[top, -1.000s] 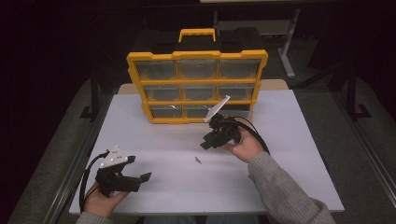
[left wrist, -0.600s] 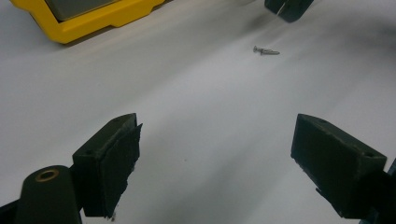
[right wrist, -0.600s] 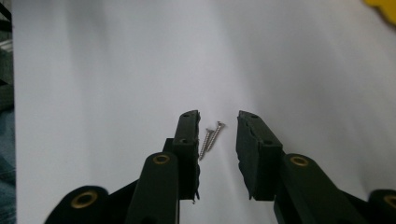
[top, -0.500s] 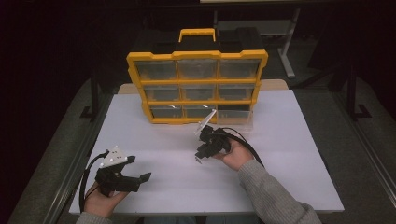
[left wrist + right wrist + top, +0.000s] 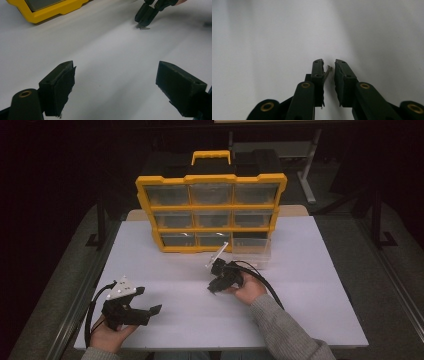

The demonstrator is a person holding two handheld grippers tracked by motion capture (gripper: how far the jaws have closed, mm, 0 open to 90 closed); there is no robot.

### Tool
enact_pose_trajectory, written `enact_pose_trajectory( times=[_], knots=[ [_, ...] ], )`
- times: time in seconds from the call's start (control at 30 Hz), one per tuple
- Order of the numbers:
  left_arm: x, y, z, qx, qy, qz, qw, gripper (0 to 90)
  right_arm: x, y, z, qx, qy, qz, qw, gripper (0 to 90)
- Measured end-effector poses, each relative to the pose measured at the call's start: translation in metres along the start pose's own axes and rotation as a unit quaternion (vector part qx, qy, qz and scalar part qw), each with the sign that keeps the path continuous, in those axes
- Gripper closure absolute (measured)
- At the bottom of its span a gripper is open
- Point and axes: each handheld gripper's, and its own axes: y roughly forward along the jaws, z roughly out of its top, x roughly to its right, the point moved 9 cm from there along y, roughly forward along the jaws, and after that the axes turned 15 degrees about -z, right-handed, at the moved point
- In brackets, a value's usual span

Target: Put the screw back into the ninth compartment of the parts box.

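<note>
A small dark screw (image 5: 327, 71) lies on the white table (image 5: 310, 295), also seen as the screw (image 5: 143, 27) in the left gripper view. My right gripper (image 5: 329, 62) points down at it, jaws a narrow gap apart with the screw between them and not clamped. In the high view the right gripper (image 5: 212, 289) is at the table's middle, just in front of the organizer. My left gripper (image 5: 146, 300) rests near the front left corner, wide open and holding nothing; its fingers (image 5: 60, 82) frame bare table.
A yellow drawer organizer (image 5: 210, 212) with clear drawers stands upright at the back centre. One clear drawer (image 5: 252, 252) sits pulled out on the table at its lower right, close behind the right hand. Cables trail from both grippers.
The right gripper has come down and left from beside the organizer to the screw, its tips now straddling it. The left gripper has stayed put.
</note>
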Motion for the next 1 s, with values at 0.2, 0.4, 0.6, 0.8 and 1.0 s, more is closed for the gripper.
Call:
enact_pose_trajectory(
  times=[0.2, 0.4, 0.6, 0.8, 1.0],
  knots=[
    [0.0003, 0.0002, 0.0011, 0.007, -0.003, 0.0, 1.0, 15.2, 0.0012, 0.0031, -0.0001, -0.002, -0.001, -0.006, 1.0, 80.4],
    [0.0005, -0.0005, 0.0011, 0.006, -0.003, 0.0, 1.0, 15.2, 0.0032, 0.0044, -0.0011, -0.002, -0.006, -0.014, 0.9999, 83.5],
    [0.0005, -0.0013, 0.0008, 0.003, 0.0, 0.0, 1.0, 15.2, 0.0033, 0.0036, -0.0049, -0.001, 0.014, -0.01, 0.9999, 86.4],
    [0.0012, -0.0005, 0.0013, 0.004, -0.001, -0.001, 1.0, 15.2, 0.0041, 0.0041, -0.0046, 0.004, 0.014, -0.009, 0.9999, 86.6],
    [0.0008, -0.0006, 0.0011, -0.001, 0.001, 0.0, 1.0, 15.2, 0.0048, 0.0044, -0.0035, 0.007, 0.006, -0.006, 0.9999, 86.9]
  ],
)
